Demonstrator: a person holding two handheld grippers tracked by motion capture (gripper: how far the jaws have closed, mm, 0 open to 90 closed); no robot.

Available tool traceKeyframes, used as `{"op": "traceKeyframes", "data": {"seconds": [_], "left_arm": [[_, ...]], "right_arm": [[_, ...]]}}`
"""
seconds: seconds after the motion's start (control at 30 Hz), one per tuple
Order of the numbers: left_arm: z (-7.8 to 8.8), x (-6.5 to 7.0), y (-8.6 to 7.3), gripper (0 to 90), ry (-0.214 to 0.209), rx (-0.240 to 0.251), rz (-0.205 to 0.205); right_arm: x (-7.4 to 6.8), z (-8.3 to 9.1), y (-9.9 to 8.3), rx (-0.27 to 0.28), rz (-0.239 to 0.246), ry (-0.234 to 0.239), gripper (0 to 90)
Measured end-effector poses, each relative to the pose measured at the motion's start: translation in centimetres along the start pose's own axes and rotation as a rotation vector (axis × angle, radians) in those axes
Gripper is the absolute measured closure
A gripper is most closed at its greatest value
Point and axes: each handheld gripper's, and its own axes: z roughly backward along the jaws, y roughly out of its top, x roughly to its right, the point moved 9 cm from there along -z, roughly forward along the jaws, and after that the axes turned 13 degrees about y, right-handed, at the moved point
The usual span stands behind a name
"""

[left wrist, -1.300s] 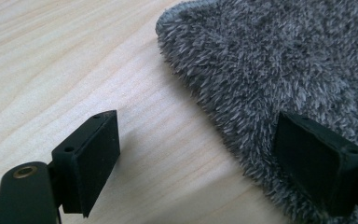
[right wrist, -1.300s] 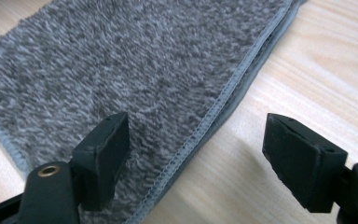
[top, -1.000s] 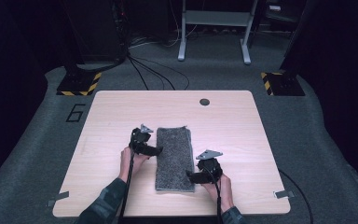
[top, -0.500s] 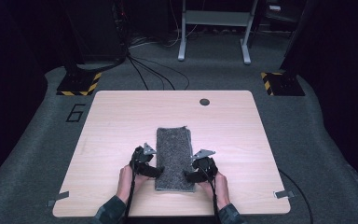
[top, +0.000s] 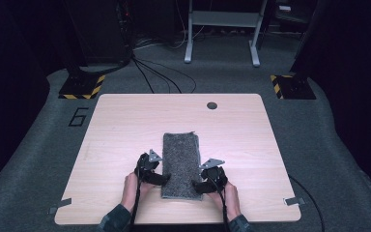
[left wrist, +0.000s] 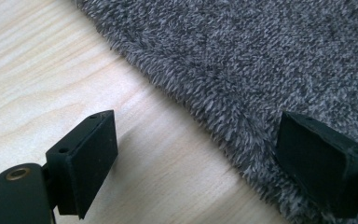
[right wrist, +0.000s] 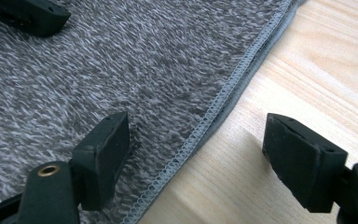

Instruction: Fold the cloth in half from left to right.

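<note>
With both sets of jaws standing wide and holding nothing, left gripper (top: 164,179) and right gripper (top: 196,185) straddling opposite long edges of the grey towel (top: 179,162) lying flat mid-table (top: 121,125), each should bite the near corners evenly before lifting.

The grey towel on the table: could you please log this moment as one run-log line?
towel: folded, flat on table | left gripper: open, straddling towel's edge | right gripper: open, straddling stitched edge | nothing held

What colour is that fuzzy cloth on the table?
Mottled dark grey towel with a lighter grey stitched hem, clearest in the right gripper view.
</note>
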Motion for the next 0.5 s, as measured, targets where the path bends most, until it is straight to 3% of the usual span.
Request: {"op": "traceKeyframes", "data": {"seconds": [0.13, 0.37, 0.5], "left_arm": [[0.2, -0.9, 0.4, 8.8, -0.021, 0.010, 0.042], [0.0, -3.3, 2.6, 8.8, -0.030, 0.036, 0.104], [-0.7, -4.8, 3.8, 9.0, -0.037, 0.036, 0.144]], "right_arm": [[0.5, 0.7, 0.8, 0.043, -0.022, 0.057, 18.8], [2.2, 1.5, 3.4, 0.071, -0.035, 0.055, 18.0], [3.6, 1.3, 5.1, 0.081, -0.072, 0.078, 17.3]]}}
